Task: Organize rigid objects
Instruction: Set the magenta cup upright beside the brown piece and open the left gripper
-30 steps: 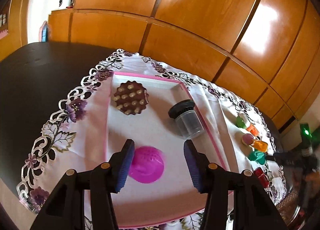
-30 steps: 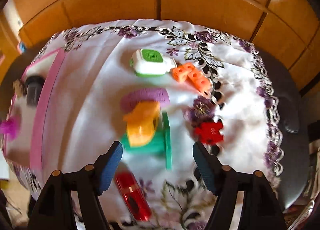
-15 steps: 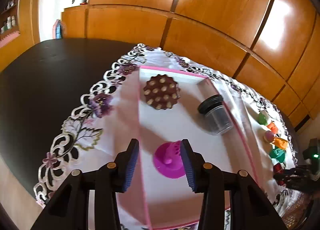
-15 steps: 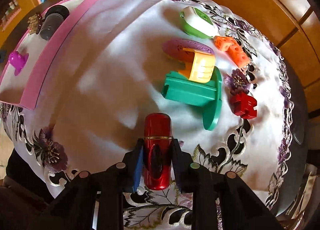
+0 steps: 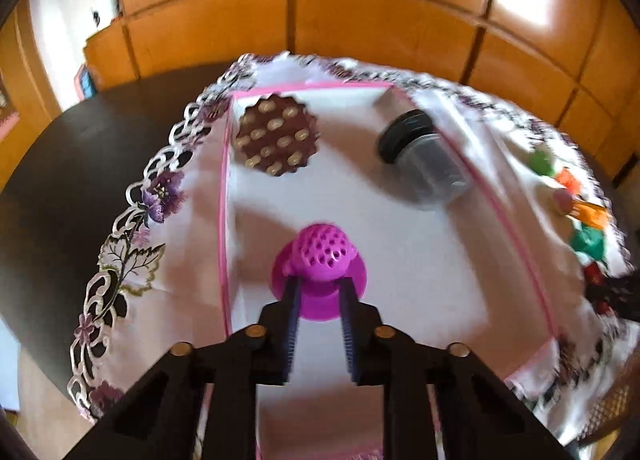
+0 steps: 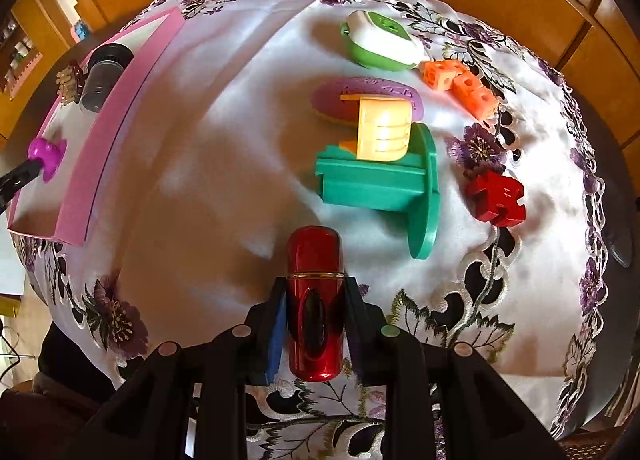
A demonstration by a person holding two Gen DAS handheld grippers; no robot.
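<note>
While the red capsule-shaped case (image 6: 315,300) lies on the embroidered cloth (image 6: 208,147) of the worktop, near the green flanged piece (image 6: 380,183), the right gripper (image 6: 316,300) has its fingers clamped on the case's lower half. Off to the side, inside the pink tray (image 5: 225,219), the left gripper (image 5: 320,292) has its fingers pinched on the neck of the magenta perforated piece (image 5: 322,256). My worry is the case: glossy and rounded, it could squirt out from between the pads on the lift, and a low carry might clip the green piece or the tray wall.
</note>
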